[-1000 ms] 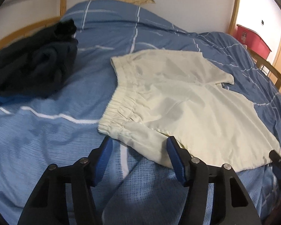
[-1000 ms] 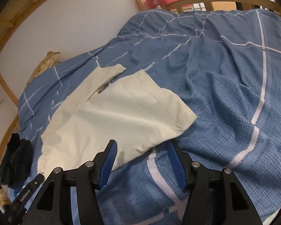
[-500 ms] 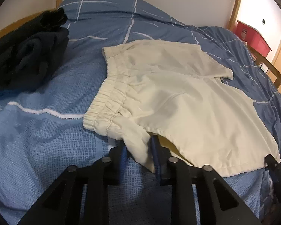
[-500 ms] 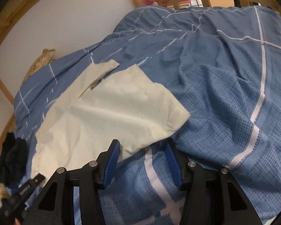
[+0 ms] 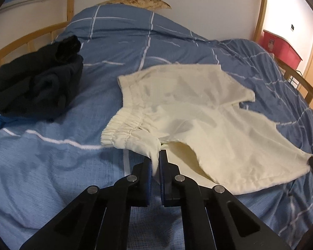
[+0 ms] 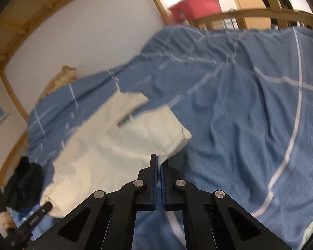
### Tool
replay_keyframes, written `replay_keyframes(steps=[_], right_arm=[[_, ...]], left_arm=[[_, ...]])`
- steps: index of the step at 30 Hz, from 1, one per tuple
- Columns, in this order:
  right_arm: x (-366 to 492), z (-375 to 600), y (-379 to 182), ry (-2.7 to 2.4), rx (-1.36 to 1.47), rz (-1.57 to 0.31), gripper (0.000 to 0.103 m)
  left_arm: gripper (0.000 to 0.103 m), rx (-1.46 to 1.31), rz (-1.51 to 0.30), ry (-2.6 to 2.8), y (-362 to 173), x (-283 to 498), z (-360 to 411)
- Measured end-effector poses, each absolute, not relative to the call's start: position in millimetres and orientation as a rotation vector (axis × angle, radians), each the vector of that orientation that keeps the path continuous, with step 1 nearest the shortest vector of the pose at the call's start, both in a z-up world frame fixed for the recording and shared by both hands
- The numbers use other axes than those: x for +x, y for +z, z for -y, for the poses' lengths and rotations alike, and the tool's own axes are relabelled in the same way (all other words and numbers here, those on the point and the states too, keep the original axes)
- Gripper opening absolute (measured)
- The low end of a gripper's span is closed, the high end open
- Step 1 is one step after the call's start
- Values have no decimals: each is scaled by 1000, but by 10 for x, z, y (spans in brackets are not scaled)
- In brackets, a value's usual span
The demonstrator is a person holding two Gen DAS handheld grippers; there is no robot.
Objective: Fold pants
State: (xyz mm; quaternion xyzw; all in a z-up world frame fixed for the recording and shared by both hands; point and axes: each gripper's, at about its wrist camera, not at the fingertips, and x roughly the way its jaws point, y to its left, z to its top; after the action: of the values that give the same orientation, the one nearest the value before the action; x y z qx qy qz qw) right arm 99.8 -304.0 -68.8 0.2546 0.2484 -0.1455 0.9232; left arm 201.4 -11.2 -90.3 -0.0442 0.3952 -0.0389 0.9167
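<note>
Blue bedding with thin white grid lines (image 5: 52,166) covers the bed under both my grippers and fills the near part of each view. Closest to me in the left wrist view, my left gripper (image 5: 155,162) has just been closing and now pinches the near corner of the waistband of the cream pants (image 5: 198,125), a fold of cloth caught between its blue pads and raised a little off the cover. In the right wrist view, my right gripper (image 6: 159,162) has likewise just been closing, and its pads clamp the near hem corner of the pants (image 6: 114,145), which pulls up into a small peak there. Between the two grips the near edge of the garment hangs slightly lifted, while the rest lies spread on the bedding, waistband to the left and both short legs pointing right in the left wrist view. Further left on the cover sits a pile of dark clothes (image 5: 35,87), well apart from the pants. Beyond that, a mottled tan pillow (image 5: 135,1) lies against the white wall at the head of the bed. A wooden bed rail (image 6: 250,14) runs along the far side, and a red storage bin (image 6: 196,7) stands past it.
</note>
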Motion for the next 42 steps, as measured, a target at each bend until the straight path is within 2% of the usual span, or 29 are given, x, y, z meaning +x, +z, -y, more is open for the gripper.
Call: replay_keyframes(steps=[8,13,20,25,35,42], right_arm=[[1587,3119,-49,-204,464,-417,3],[2194,3135,256,-161,433,-452,3],[3059,3102,510,-161,376,-497,3],[3670,3024,447,-153,331,-546,2],[4811,2759,-109,-130,198,-659,2],[5201,2593,-454,-152,113,-692,3]], left_arm=[[7,-111,-844,-90,-427,2322,153],[7,-91,-860,-87,-118,2692,201],[7,-92,-932,-91,-16,3314,243],[7,-99,-976,-73,-100,3810,197],[8,-68,-1071,-28,-596,4594,60],[13,-15,-1092,-42,-855,4868,21]])
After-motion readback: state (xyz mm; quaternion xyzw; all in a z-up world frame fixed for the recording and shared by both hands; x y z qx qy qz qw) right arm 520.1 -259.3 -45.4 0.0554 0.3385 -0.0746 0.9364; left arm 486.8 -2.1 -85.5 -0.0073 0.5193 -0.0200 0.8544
